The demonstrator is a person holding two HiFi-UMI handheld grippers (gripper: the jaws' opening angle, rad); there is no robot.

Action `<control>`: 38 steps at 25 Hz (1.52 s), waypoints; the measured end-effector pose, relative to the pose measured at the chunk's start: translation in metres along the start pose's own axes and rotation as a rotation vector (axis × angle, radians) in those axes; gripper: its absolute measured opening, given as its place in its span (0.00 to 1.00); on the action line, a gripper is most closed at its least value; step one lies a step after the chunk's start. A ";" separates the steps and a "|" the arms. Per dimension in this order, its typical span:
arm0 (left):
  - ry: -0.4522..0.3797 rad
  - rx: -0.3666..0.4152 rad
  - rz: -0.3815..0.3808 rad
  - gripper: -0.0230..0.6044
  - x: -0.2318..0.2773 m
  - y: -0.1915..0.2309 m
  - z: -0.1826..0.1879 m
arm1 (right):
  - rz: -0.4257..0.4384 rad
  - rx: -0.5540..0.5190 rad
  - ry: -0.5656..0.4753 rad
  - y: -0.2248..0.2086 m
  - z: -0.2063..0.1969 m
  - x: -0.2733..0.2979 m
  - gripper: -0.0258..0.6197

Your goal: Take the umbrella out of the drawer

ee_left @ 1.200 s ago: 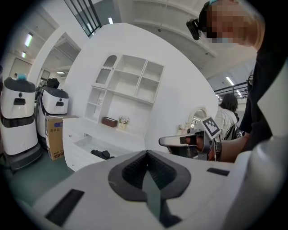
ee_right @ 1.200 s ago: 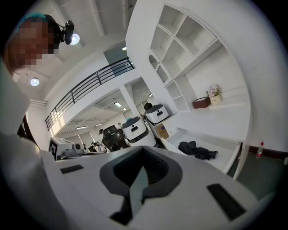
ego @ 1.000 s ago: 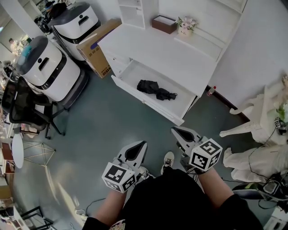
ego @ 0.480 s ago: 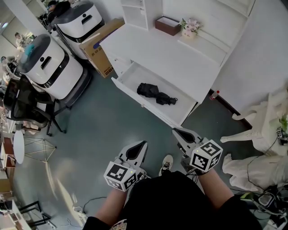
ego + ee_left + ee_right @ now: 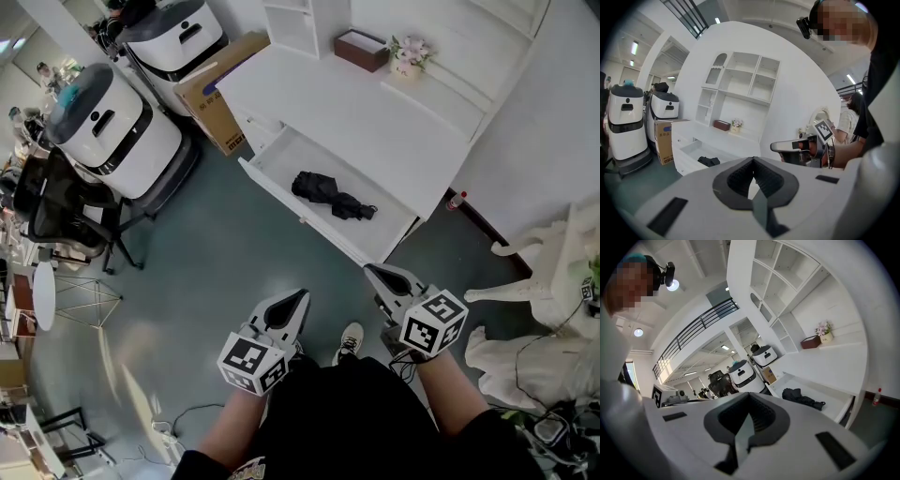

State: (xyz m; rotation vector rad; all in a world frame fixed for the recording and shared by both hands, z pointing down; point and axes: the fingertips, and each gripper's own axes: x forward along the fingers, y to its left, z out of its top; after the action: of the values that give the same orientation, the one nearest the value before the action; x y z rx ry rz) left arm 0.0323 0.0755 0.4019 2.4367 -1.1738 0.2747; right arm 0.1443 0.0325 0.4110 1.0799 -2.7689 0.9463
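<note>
Inside the pulled-out white desk drawer (image 5: 279, 165), a folded black fabric umbrella (image 5: 333, 194) lies loose; its handle end is too small to make out. Left gripper (image 5: 296, 305) and right gripper (image 5: 377, 276) hover over the grey-green floor (image 5: 216, 253), well apart from it. Both have jaws together with nothing between them.

From where I stand, the person wears black clothing (image 5: 361, 417) and a white shoe (image 5: 351, 338). The 2 handheld tools, left gripper (image 5: 299, 299) and right gripper (image 5: 372, 272), have pale grey shells, dark ribbed pads, and a cube (image 5: 251, 363) of black-and-white square markers each.
</note>
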 end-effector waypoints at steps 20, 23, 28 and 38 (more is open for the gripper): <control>-0.005 0.011 -0.178 0.04 -0.024 0.126 0.030 | -0.187 -0.007 -0.030 0.043 0.007 0.103 0.04; -0.006 0.002 -0.197 0.04 -0.027 0.146 0.030 | -0.216 -0.009 -0.024 0.047 0.004 0.118 0.04; -0.002 -0.007 -0.228 0.04 -0.035 0.174 0.031 | -0.256 -0.002 -0.033 0.053 0.003 0.142 0.04; -0.003 -0.004 -0.276 0.04 -0.048 0.200 0.034 | -0.292 0.007 -0.045 0.071 -0.006 0.169 0.04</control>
State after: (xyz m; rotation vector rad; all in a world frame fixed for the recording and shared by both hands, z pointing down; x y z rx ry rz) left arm -0.1545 -0.0177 0.4114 2.5565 -0.8235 0.1850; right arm -0.0295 -0.0262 0.4176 1.4715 -2.5427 0.9032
